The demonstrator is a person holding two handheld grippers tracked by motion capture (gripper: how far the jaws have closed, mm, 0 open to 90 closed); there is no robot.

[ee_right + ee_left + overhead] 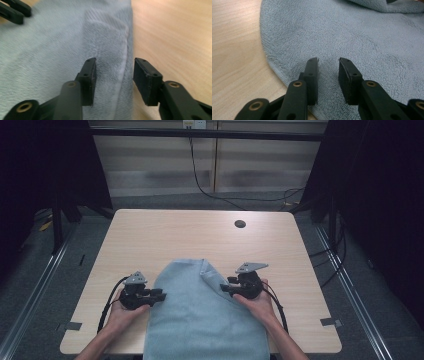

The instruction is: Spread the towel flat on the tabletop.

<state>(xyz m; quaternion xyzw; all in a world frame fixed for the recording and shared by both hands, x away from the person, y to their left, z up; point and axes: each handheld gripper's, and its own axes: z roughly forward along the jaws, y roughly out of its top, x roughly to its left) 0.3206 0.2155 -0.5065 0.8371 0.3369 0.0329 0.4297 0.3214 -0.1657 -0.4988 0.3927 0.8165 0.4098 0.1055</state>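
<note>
A light blue towel (200, 315) lies on the near half of the wooden table (165, 230) and hangs over its front edge. Its far right corner is folded inward as a flap (212, 275). My left gripper (161, 296) rests at the towel's left edge. In the left gripper view its jaws (329, 61) stand apart just above the flat cloth (352, 37) with nothing pinched. My right gripper (225, 287) is at the folded right edge. Its jaws (115, 61) straddle the thick fold (110, 45) without pressing it.
A round cable hole (240, 224) sits near the table's far right. Bare wood lies beyond the towel and on both sides of it. Cables trail on the floor behind the table. The left gripper's jaws (15, 11) appear at the top left of the right gripper view.
</note>
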